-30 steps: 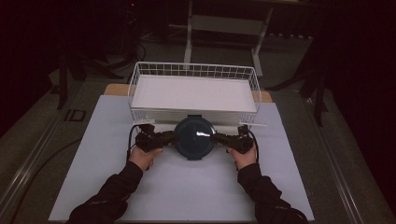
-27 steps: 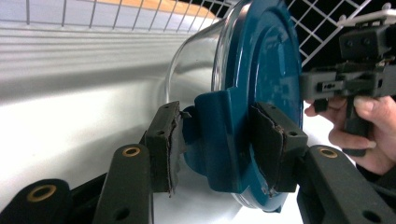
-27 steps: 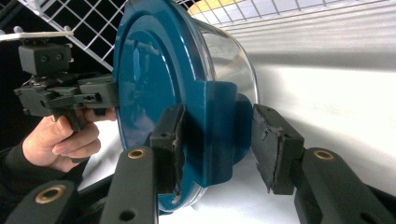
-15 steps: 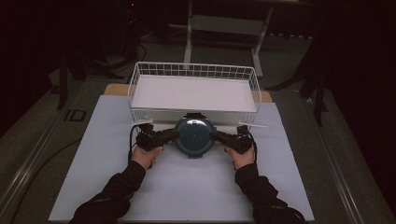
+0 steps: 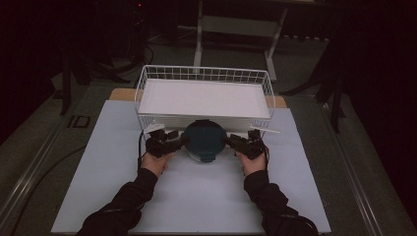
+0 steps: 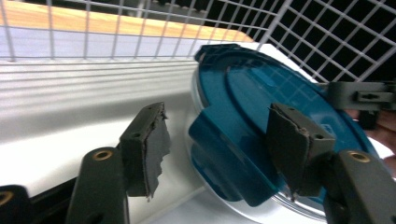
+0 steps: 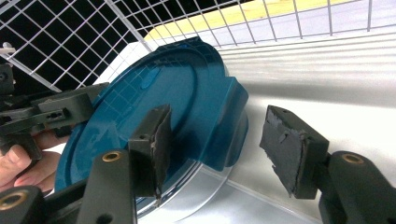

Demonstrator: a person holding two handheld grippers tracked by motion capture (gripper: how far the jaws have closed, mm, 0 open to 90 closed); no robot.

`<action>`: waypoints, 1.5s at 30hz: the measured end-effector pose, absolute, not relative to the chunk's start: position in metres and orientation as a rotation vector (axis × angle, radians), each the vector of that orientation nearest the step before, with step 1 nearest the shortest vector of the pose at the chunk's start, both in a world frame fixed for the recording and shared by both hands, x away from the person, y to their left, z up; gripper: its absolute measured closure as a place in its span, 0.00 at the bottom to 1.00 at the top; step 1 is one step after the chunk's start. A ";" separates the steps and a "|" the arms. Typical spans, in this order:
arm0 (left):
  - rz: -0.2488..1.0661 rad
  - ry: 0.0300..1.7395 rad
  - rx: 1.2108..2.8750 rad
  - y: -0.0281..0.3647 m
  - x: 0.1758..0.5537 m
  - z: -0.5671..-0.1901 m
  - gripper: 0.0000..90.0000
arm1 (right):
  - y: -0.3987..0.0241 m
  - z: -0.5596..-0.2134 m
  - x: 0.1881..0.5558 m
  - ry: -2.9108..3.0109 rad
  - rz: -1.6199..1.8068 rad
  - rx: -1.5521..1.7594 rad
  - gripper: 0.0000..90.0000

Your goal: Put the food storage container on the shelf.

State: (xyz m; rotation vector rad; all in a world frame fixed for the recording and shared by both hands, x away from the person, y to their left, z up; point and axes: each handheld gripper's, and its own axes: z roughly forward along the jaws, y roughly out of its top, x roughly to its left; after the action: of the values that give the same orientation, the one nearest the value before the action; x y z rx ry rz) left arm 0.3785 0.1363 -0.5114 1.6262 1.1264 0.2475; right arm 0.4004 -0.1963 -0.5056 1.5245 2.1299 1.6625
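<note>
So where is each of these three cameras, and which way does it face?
High view: above the person's side, looking forward and down on the table; both forearms, left gripper, right gripper.
Left gripper view: on the left gripper, facing the blue lid; own jaws.
Right gripper view: on the right gripper, facing the lid; own jaws.
All share the lid and wire basket.

- The container sits on the table, just in front of the wire basket.
- The left gripper is at its left side, the right gripper at its right.
</note>
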 end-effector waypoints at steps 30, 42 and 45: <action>0.206 1.100 1.601 0.146 0.357 -0.504 0.19 | -0.199 -0.485 0.337 2.223 1.696 1.370 0.41; 0.115 1.011 1.689 0.149 0.317 -0.486 0.01 | -0.176 -0.489 0.319 2.340 1.655 1.301 0.71; 0.133 0.995 1.707 0.149 0.299 -0.480 0.01 | -0.169 -0.491 0.317 2.373 1.641 1.264 0.83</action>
State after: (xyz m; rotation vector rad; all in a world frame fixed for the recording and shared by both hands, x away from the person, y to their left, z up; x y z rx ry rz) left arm 0.2987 0.1491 -0.4800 1.7065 0.9946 0.1330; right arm 0.3171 -0.1690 -0.4906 1.2641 2.3733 1.6406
